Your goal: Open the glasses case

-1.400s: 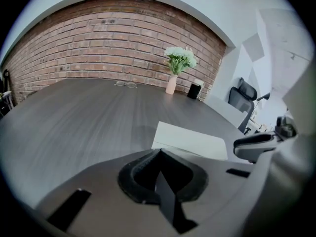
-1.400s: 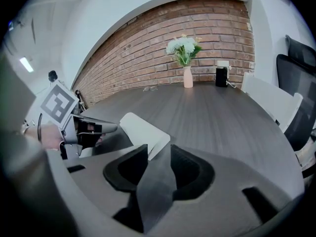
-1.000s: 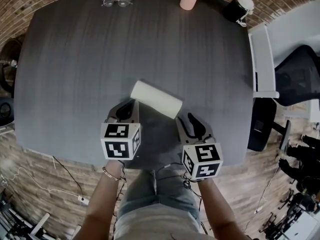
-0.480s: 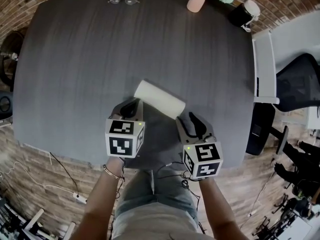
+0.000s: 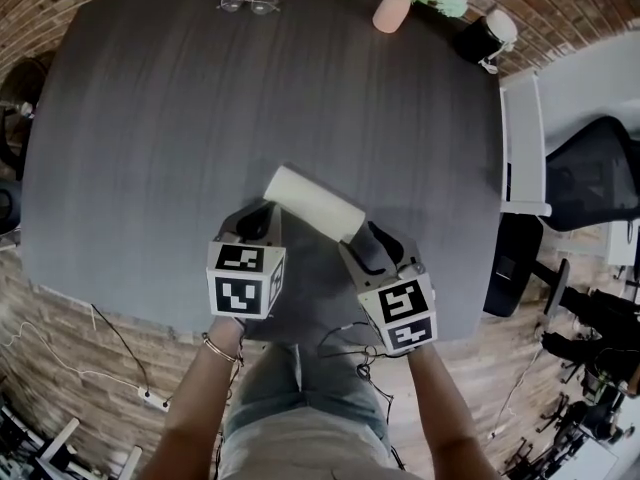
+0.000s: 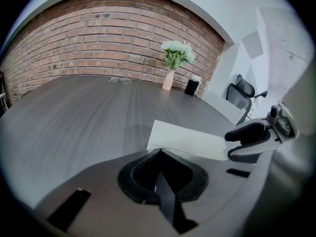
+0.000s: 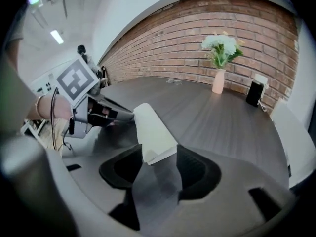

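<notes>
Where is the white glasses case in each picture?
Head view: the glasses case lies slantwise near the middle.
Left gripper view: the glasses case is low, right of centre.
Right gripper view: the glasses case is low, just left of centre.
Shared landmark: the pink vase of flowers, far behind it.

**A:** Where does the head view sit?

**B:** High above, facing steeply down over the whole worktop (image 5: 200, 118).

**A:** And the two gripper views?

**B:** Low and close over the worktop, both facing the brick wall (image 6: 98, 38). They share the white case (image 7: 150, 127) and the vase (image 6: 168, 80).
</notes>
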`<state>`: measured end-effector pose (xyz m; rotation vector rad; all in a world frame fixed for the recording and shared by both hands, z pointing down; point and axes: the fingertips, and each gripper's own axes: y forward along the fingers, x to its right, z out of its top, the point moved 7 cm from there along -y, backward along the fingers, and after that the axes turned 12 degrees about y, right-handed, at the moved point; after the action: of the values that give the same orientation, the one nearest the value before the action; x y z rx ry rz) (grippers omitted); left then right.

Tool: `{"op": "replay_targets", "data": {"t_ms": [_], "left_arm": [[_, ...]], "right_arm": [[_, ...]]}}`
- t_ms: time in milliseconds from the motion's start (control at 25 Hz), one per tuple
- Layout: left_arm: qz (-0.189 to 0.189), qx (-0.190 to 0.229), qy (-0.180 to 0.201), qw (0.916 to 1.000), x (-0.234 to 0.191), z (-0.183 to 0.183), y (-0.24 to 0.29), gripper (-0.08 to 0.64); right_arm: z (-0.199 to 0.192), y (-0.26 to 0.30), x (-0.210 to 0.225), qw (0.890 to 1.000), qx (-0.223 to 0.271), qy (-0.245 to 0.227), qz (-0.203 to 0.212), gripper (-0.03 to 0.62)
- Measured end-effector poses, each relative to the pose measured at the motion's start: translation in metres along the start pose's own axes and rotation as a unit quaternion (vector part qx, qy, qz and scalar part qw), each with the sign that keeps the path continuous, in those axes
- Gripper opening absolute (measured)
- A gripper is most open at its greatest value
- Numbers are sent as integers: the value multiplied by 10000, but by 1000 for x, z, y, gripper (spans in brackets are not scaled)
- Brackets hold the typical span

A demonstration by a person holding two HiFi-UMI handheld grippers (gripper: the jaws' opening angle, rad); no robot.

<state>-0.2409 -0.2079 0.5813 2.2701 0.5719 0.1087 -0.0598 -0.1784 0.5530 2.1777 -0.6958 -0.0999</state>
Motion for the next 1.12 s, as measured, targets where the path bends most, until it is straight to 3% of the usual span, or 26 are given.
{"op": "replay_targets", "data": {"t_ms": [120, 280, 560, 680, 1120], "left_arm": [[-14, 2, -7, 10000, -1, 0, 0, -5], [0, 12, -30, 10000, -1, 0, 0, -5], [26, 24, -71, 10000, -1, 1, 0, -5], [59, 30, -79, 9999, -1, 0, 1, -5], [85, 29, -72, 9999, -1, -1, 1, -5]], "right_arm": [[5, 3, -4, 9963, -120, -845, 73, 222], [5, 4, -10, 9782, -379, -2041, 29, 233], [-1, 12, -14, 9495, -669, -3062, -124, 229], [-3, 13, -14, 9460, -634, -3172, -208, 225], [3, 12, -12, 9561, -785, -2823, -23, 221]]}}
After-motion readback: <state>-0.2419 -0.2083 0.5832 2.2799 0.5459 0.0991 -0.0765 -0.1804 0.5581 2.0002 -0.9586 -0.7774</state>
